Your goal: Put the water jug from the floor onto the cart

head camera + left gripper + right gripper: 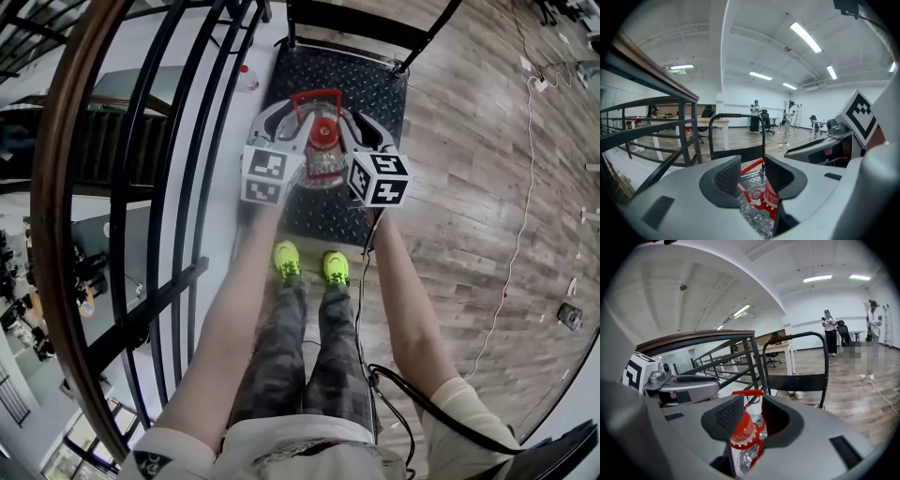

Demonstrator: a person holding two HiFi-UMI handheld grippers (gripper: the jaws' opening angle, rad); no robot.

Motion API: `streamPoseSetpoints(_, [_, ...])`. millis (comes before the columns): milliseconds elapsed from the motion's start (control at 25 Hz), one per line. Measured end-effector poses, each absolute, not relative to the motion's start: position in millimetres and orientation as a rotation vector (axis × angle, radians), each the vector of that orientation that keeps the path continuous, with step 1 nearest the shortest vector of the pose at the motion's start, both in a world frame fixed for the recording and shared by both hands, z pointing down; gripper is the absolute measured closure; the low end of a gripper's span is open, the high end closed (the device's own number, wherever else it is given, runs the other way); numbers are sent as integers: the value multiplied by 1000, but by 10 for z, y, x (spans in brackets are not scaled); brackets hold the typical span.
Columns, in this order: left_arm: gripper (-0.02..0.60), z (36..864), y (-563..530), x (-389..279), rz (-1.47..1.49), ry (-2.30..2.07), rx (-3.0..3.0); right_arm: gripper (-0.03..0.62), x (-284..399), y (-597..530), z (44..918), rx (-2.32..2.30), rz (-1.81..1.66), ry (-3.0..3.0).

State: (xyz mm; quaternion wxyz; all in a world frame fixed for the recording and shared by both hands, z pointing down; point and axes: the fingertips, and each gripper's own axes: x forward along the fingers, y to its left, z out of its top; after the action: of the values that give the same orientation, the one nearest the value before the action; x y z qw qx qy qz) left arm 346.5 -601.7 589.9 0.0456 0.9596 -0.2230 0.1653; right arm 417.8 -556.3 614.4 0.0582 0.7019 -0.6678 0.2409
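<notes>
The clear water jug (319, 161), with a red cap (323, 133) and a raised red carrying handle (316, 97), stands upright on the cart's black checker-plate deck (370, 80). My left gripper (292, 122) is at the jug's left side and my right gripper (351, 127) at its right, both up by the neck. In the left gripper view the gripper (752, 174) is open, and the red handle (751, 167) shows in the gap without touching the pads. In the right gripper view the gripper (752, 414) is open, with the red cap (742, 430) low between the pads, close to the left one.
A black railing with a wooden top rail (141, 187) runs close along the left. The cart's push handle (736, 116) rises at the far end of the deck. The person's yellow-green shoes (309, 264) stand right behind the cart. A white cable (525, 178) lies on the wood floor at right.
</notes>
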Motion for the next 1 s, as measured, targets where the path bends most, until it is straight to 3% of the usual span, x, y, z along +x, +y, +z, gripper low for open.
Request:
streamPoseSetpoints(400, [456, 5270, -5840, 3696, 452, -613, 2987, 490, 4228, -5561, 5556, 2139, 709, -2060])
streamPoseSetpoints(520, [549, 5000, -5675, 3648, 461, -587, 2982, 493, 4160, -5494, 5241, 2129, 729, -2094])
streamPoseSetpoints(1000, [566, 3562, -5351, 3542, 357, -622, 2985, 540, 3936, -5205, 3709, 2158, 594, -2230])
